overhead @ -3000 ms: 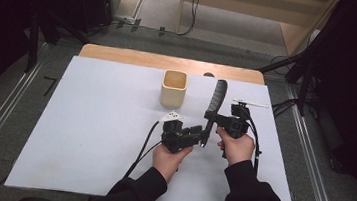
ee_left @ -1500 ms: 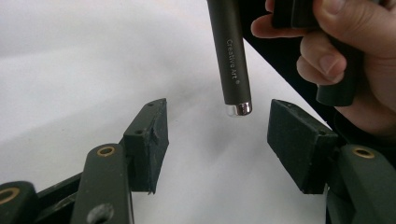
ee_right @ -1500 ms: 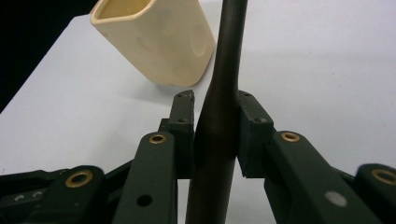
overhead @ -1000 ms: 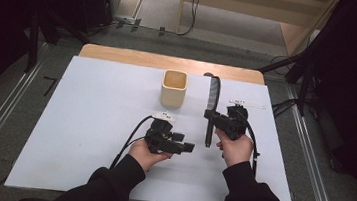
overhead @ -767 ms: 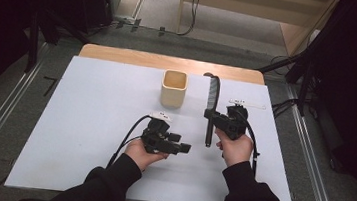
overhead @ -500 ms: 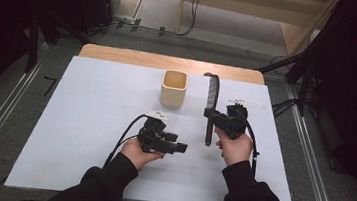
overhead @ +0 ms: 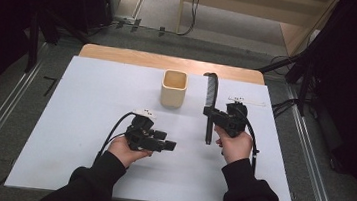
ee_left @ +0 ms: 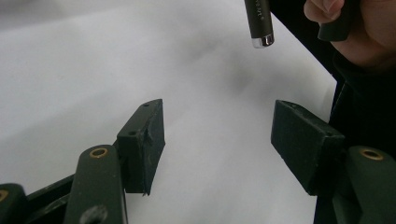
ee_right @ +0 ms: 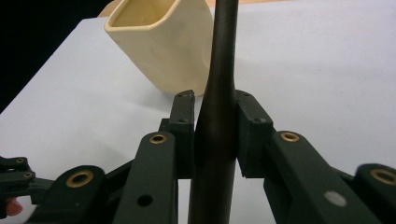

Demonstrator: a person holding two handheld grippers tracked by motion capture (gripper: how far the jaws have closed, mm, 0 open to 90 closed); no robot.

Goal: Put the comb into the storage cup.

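A long black tool [overhead: 210, 96] with a broad ribbed head and a slim handle stands between the fingers of my right gripper [overhead: 211, 116], which is shut on its handle [ee_right: 217, 135]. The handle's silver-capped end [ee_left: 260, 28] hangs just above the sheet. A cream square cup [overhead: 174, 87] stands upright and empty, just left of the tool's head; it also appears behind the jaws [ee_right: 163, 46]. My left gripper [overhead: 169, 144] is held low over the sheet, left of the tool, jaws wide open with nothing between them [ee_left: 217, 135].
A white sheet [overhead: 86, 96] covers the table, with a wooden edge [overhead: 170, 59] at the back. A thin white strip [overhead: 249, 102] lies beside the right gripper. Grey floor and metal rails flank the table.
The left gripper has drawn back from the tool's handle toward the left and front, and stands open. The right gripper keeps hold of the tool, now nearly upright.
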